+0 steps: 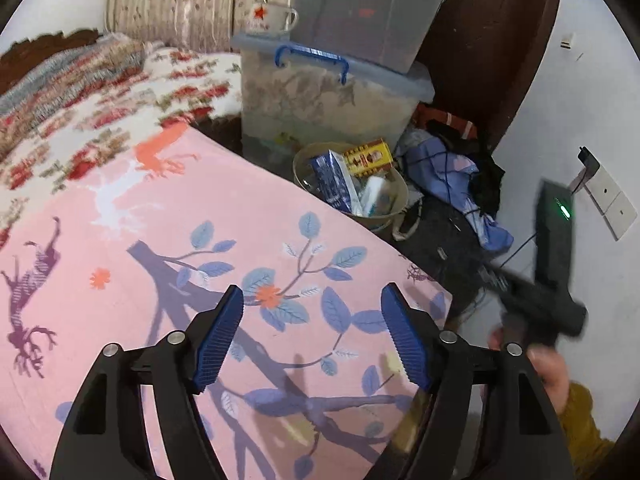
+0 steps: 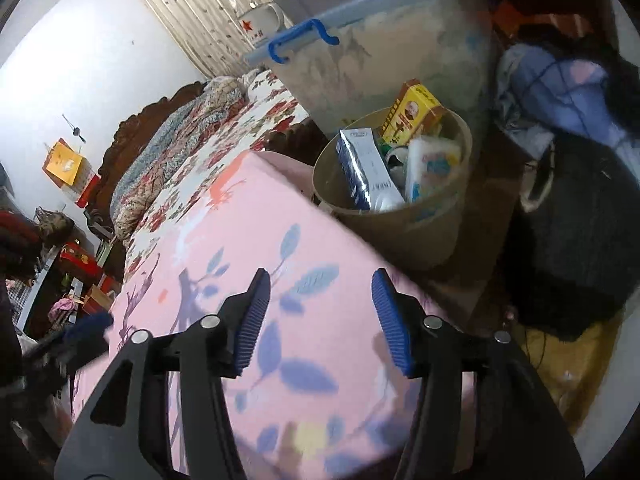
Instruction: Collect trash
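Observation:
A round beige trash bin (image 1: 380, 216) stands on the floor beside the bed; it also shows in the right wrist view (image 2: 404, 236). It holds a yellow box (image 1: 370, 157) (image 2: 414, 110), a blue-and-white carton (image 1: 332, 180) (image 2: 362, 166) and other packaging. My left gripper (image 1: 312, 320) is open and empty above the pink bedspread (image 1: 160, 280). My right gripper (image 2: 318, 312) is open and empty above the same pink bedspread (image 2: 224, 232), short of the bin. The right gripper's body shows blurred at the right of the left wrist view (image 1: 552, 280).
Stacked translucent storage boxes (image 1: 332, 96) with a blue handle stand behind the bin, a white enamel mug (image 1: 268, 18) on the lower one. A heap of blue and black clothes (image 1: 460, 176) and a black bag (image 2: 580, 240) lie to the bin's right. A floral quilt (image 1: 100, 92) covers the far bed.

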Demonstrator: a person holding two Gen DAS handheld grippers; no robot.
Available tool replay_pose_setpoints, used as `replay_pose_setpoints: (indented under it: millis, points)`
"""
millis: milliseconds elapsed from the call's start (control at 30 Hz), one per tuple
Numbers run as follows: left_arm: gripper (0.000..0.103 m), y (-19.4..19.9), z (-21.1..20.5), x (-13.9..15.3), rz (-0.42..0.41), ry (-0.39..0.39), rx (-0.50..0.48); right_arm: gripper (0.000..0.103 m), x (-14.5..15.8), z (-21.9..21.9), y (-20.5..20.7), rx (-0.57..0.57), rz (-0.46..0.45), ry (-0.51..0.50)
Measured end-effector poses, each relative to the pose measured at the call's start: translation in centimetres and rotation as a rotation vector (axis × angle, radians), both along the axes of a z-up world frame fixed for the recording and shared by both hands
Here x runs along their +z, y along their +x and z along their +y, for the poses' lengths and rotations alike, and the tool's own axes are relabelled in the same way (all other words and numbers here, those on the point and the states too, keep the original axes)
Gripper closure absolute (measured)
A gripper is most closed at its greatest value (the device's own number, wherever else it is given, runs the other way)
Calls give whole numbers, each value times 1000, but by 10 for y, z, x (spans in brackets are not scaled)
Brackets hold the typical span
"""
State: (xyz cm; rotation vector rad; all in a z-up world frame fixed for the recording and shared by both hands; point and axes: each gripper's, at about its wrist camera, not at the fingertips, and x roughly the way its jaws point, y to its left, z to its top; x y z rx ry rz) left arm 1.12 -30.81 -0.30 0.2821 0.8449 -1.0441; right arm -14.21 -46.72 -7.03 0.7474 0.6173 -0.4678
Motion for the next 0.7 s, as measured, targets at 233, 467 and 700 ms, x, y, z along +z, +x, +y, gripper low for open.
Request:
replay_pose_setpoints:
  millis: [233, 467, 700]
  points:
    - [15, -21, 30, 18, -139, -51, 56, 32, 25, 58, -35, -63, -39, -79]
    - [9, -41, 61, 34, -235, -84, 87, 24, 48, 93, -47, -73, -83, -130]
    - [9, -50, 82, 38, -262, -84, 115, 20, 60, 114, -52, -73, -108, -143]
